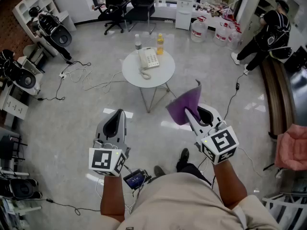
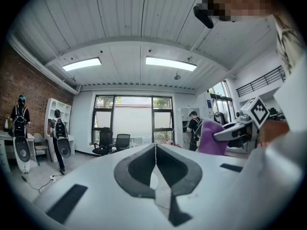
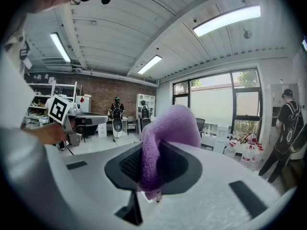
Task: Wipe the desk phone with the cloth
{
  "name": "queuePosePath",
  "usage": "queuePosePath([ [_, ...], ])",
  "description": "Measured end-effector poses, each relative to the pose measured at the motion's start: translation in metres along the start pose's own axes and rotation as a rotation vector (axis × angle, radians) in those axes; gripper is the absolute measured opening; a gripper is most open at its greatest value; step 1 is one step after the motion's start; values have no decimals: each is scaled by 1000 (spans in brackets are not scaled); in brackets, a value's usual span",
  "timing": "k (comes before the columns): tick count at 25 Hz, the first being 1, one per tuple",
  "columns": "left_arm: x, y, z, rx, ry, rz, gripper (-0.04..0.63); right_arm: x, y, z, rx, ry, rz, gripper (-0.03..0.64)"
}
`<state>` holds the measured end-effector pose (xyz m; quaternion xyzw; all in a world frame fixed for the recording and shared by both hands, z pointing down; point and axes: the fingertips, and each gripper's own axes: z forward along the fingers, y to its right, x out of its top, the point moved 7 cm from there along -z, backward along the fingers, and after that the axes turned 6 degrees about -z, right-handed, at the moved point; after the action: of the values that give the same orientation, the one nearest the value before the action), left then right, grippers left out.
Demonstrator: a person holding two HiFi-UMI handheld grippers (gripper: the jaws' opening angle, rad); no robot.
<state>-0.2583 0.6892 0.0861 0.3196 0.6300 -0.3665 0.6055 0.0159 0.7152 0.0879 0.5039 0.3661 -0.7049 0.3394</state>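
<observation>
The white desk phone (image 1: 148, 59) lies on a small round white table (image 1: 160, 73) some way ahead of me. My right gripper (image 1: 194, 112) is shut on a purple cloth (image 1: 185, 104), which stands up from its jaws. In the right gripper view the cloth (image 3: 165, 131) is folded and pinched between the two dark pads. My left gripper (image 1: 117, 117) is held level to the left, its jaws pressed together with nothing in them (image 2: 155, 152). Both grippers are in the air well short of the table, above the floor.
Two bottles (image 1: 138, 42) (image 1: 160, 43) stand on the table behind the phone. Cables (image 1: 84, 75) trail over the floor at the left. Office chairs (image 1: 129, 4), a water dispenser (image 1: 184, 8) and water jugs (image 1: 197, 30) line the back. A person (image 1: 268, 30) stands at the far right.
</observation>
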Motion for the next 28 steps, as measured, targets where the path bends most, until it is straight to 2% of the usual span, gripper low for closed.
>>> queuePosePath([
  [21,-23,10,43,11,-43,2,11,-27,37,20,19,-6,38,64],
  [28,-21,30,107,42,-78,12,11,-34,101,40,53,3,63,64],
])
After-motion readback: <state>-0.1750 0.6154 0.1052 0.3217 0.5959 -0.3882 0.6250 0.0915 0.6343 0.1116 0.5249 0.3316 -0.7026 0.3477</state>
